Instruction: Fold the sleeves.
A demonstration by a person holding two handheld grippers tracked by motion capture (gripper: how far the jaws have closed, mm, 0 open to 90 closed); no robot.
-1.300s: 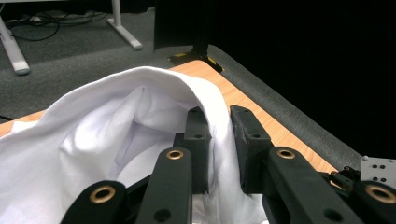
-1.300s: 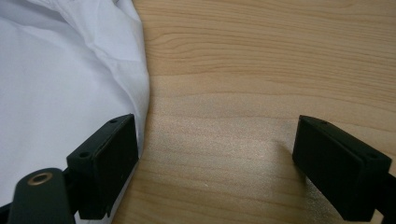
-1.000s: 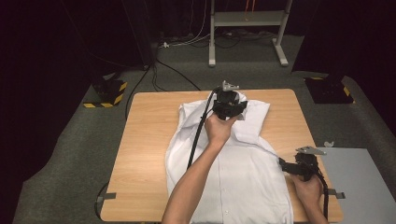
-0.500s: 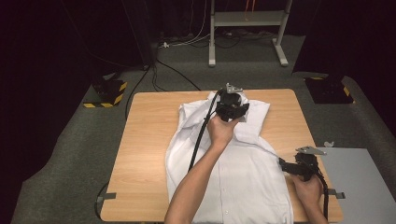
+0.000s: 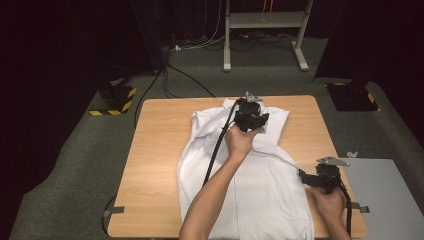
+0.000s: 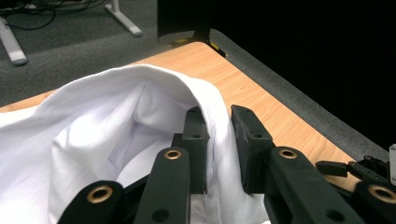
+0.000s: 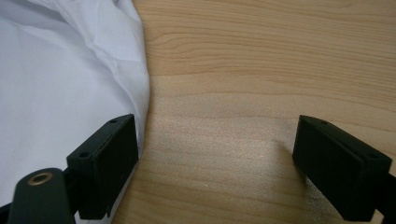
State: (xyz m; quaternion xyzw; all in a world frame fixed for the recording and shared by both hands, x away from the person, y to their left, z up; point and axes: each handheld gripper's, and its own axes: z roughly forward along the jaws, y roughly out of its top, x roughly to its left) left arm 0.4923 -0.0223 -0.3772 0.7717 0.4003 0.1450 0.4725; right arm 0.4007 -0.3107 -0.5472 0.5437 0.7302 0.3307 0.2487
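free: bare table (image 5: 155, 165) left of shirt (image 5: 250, 195) | blocked: centre — shirt under both arms

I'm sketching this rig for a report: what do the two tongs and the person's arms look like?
Both the left tongs and the right tongs are black, with blocky jaws on arms with brass-coloured rivets. Each carries a grey three-cornered plate and trails a black cable. The forearms are bare, with no sleeves or gloves.

Smooth white cloth shirt (image 5: 260, 185), matt wooden table (image 5: 155, 165)
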